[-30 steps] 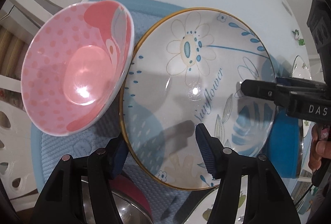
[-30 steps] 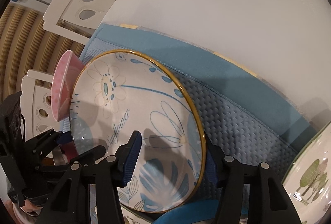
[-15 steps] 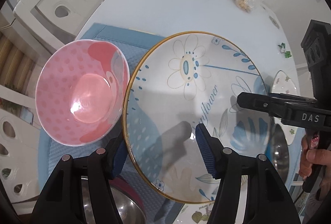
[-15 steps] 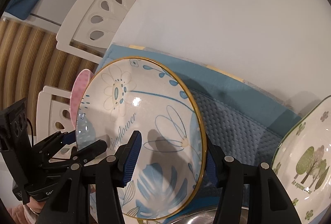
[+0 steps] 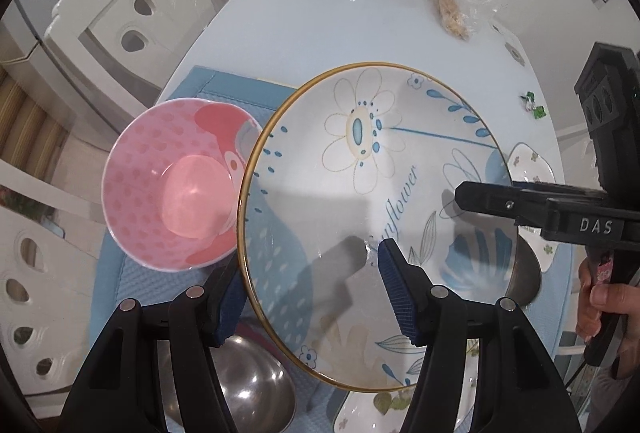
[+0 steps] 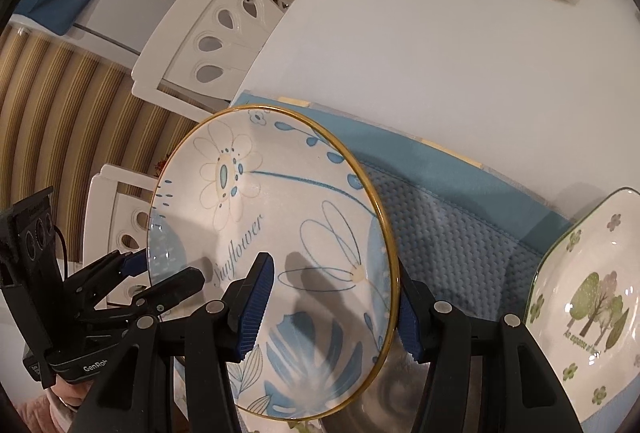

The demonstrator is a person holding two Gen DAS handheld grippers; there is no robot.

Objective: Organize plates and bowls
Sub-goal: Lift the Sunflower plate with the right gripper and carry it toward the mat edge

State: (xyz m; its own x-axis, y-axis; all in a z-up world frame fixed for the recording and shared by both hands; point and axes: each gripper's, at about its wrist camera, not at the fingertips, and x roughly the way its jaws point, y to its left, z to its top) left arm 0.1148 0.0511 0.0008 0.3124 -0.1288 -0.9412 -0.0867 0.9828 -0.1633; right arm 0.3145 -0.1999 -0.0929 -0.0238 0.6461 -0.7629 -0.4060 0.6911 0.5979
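Both grippers risen with one gold-rimmed blue-flower plate (image 5: 360, 169), lifted clear above blue mat (image 6: 448, 221) at white table's (image 5: 320, 21) near edge. Left gripper (image 5: 308, 297) and right gripper (image 6: 332, 309) each clamp plate rim. One pink dotted bowl (image 5: 176, 185), one steel bowl (image 5: 248, 385), two tree-print dishes (image 6: 592, 289) below.

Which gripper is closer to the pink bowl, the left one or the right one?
Left. The left gripper grips the sunflower plate's edge beside the pink bowl. The right gripper grips the plate's opposite edge.
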